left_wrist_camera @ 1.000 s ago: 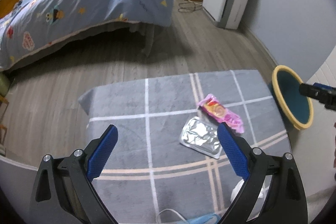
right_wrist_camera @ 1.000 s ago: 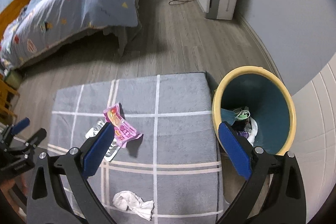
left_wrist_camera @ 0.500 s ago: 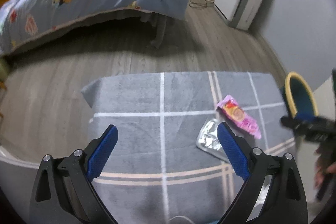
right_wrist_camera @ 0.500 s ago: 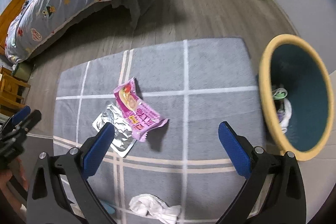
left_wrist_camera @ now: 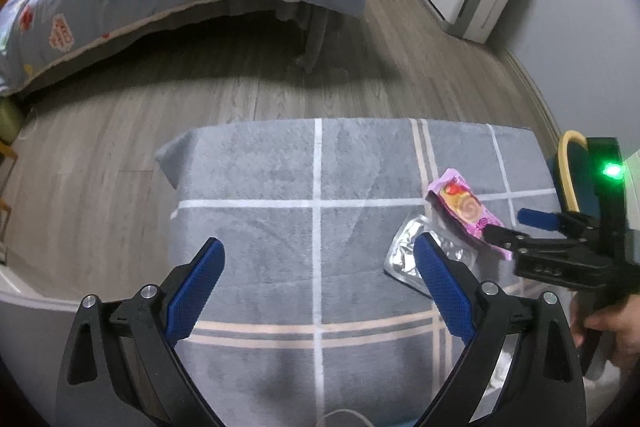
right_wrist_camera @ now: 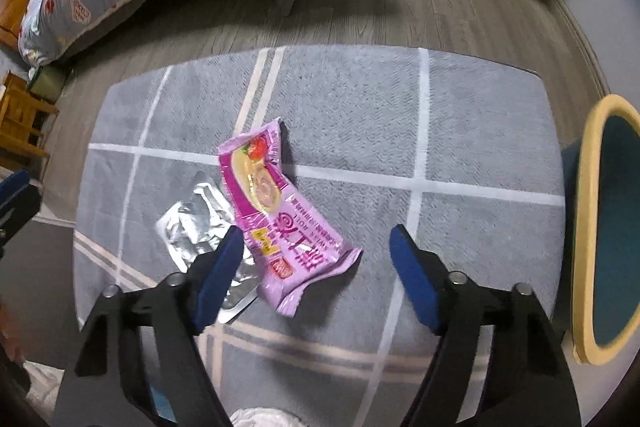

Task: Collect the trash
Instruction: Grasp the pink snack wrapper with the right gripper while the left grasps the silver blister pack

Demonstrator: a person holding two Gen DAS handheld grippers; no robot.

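The left hand-held gripper (left_wrist_camera: 318, 267) hangs spread wide over the grey checked rug (left_wrist_camera: 280, 247), nothing between its blue pads. Right of it, a crumpled silver foil pouch (right_wrist_camera: 196, 227) lies on the rug under a pink snack wrapper (right_wrist_camera: 280, 223). The right hand-held gripper (right_wrist_camera: 316, 247) is closing around the wrapper's near end without touching it yet, the yellow-rimmed teal bin (right_wrist_camera: 596, 239) farther right.

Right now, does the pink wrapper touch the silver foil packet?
Touching: the right wrist view shows the pink wrapper lying overlapped on the silver foil packet's edge.
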